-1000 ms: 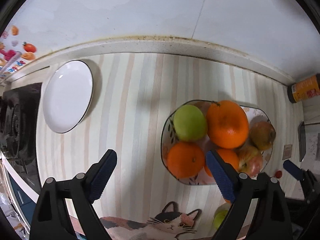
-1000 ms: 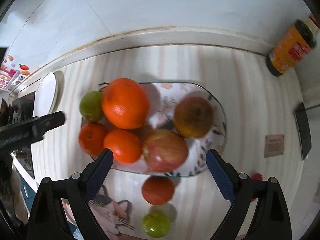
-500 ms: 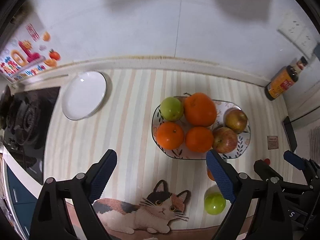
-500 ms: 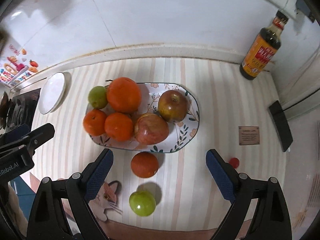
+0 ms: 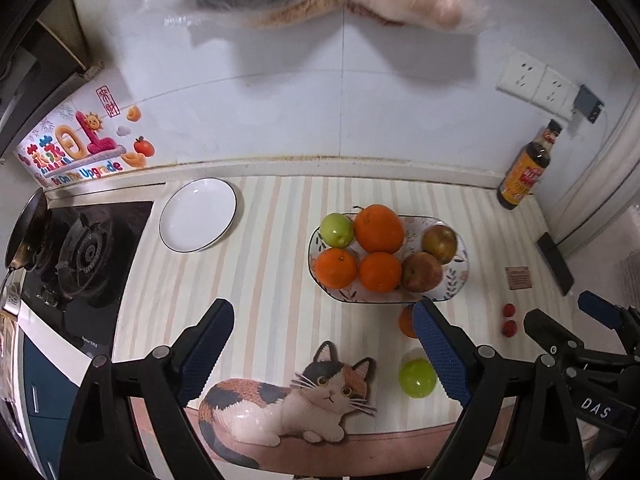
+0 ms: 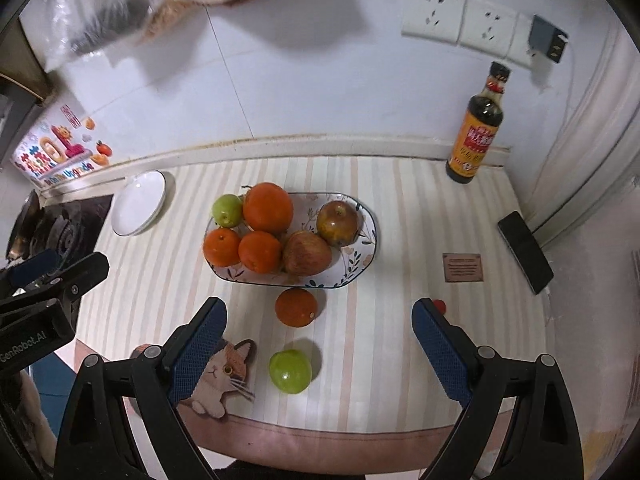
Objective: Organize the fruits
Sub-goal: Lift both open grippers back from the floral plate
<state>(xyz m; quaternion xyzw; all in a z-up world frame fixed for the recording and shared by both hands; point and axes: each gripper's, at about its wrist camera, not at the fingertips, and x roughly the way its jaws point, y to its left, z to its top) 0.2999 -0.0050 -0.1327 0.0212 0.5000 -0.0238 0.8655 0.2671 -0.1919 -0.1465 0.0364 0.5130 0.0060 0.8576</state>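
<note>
A patterned oval fruit plate (image 5: pixel 460 276) (image 6: pixel 366 254) holds three oranges, a green apple and two reddish apples. A loose orange (image 6: pixel 296 307) (image 5: pixel 406 322) and a loose green apple (image 6: pixel 290 371) (image 5: pixel 417 378) lie on the striped mat in front of the plate. An empty white plate (image 5: pixel 198 214) (image 6: pixel 138 202) sits far left. My left gripper (image 5: pixel 324 348) is open and empty, held high above the mat's front. My right gripper (image 6: pixel 320 344) is open and empty above the loose fruit.
A gas stove (image 5: pixel 76 256) is at the left. A sauce bottle (image 6: pixel 478 132) stands at the back right by the wall. A black phone (image 6: pixel 524 252) and a small card (image 6: pixel 462 267) lie at the right. Two small red fruits (image 5: pixel 509 320) lie near the right edge.
Both grippers have pulled back and up from the fruit plate, so much more of the counter and wall shows. Both stay open and empty. The fruit has not moved.
</note>
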